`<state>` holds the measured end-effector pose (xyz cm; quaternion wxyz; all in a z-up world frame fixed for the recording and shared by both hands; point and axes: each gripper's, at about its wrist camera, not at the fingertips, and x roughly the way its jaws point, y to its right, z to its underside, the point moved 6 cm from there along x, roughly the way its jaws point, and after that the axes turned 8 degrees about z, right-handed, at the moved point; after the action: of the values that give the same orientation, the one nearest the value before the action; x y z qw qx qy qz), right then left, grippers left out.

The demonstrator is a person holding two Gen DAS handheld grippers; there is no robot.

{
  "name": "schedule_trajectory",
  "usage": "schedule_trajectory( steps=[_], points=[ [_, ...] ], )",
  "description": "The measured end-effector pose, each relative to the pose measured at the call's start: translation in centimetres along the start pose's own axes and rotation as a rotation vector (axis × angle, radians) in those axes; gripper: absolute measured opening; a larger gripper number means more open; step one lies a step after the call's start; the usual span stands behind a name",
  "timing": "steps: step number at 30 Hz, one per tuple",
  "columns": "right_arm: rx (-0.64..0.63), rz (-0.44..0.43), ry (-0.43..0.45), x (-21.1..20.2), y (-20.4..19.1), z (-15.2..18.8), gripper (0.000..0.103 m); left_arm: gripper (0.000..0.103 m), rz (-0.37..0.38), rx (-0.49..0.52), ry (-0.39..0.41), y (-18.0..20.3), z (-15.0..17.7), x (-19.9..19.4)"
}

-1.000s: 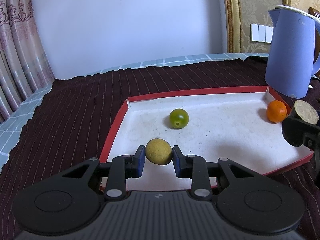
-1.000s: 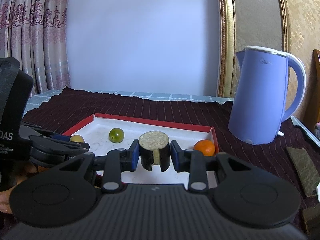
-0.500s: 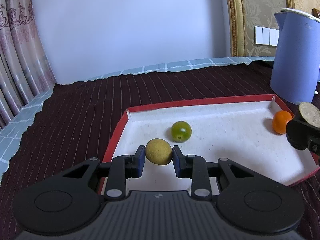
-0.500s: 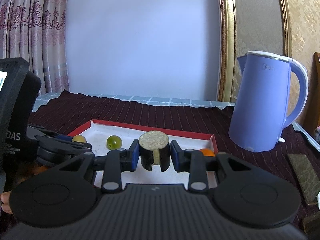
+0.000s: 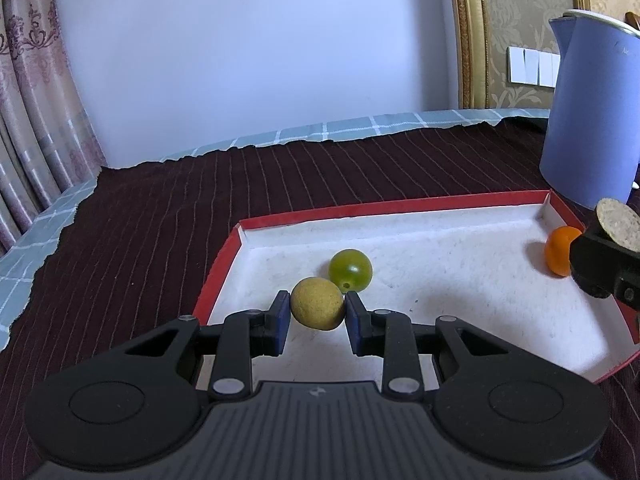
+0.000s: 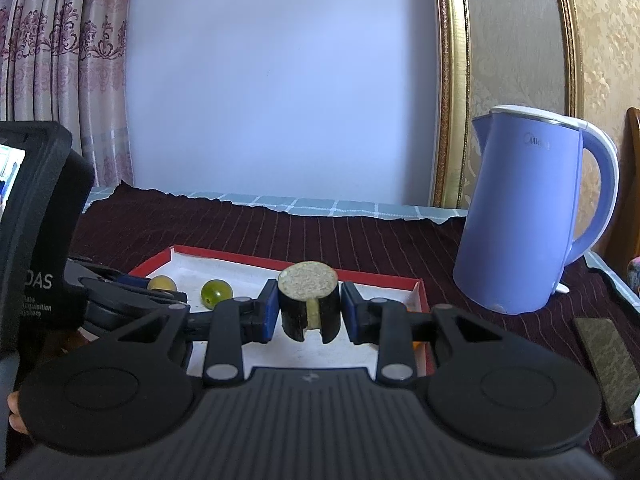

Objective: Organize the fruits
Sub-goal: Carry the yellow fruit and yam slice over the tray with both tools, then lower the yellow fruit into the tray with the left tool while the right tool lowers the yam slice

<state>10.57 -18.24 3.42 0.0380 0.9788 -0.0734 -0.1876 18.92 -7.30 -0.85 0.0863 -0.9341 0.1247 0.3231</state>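
The left tongs (image 5: 317,311) are gripping a yellow-brown round fruit (image 5: 317,303) above the red-rimmed tray (image 5: 400,205), just beside a green fruit (image 5: 350,270). The right tongs (image 6: 309,312) are clamping a dark-skinned cylindrical piece (image 6: 309,305), possibly eggplant. An orange fruit (image 5: 558,249) is sitting in the tray's far corner.

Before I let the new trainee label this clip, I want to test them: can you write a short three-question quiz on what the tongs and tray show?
1. True or false: both tongs are empty.
2. Which fruit lies loose in the tray nearest the left tongs? A) green round fruit B) orange fruit C) banana
3. Fill in: the right tongs grip a dark-skinned cut ___ with a pale top.

Key:
1. False: the left tongs hold the yellow-brown round fruit, the right tongs the dark cylinder piece.
2. A, the green round fruit; the orange fruit sits by the far corner.
3. Cylinder.
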Motion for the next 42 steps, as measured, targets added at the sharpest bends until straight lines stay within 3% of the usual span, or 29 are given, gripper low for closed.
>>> schedule_trajectory(
  steps=[42],
  points=[
    [0.075, 0.052, -0.006, 6.7, 3.1, -0.7, 0.031, 0.028, 0.017, 0.040, -0.019, 3.0, -2.4, 4.2]
  ],
)
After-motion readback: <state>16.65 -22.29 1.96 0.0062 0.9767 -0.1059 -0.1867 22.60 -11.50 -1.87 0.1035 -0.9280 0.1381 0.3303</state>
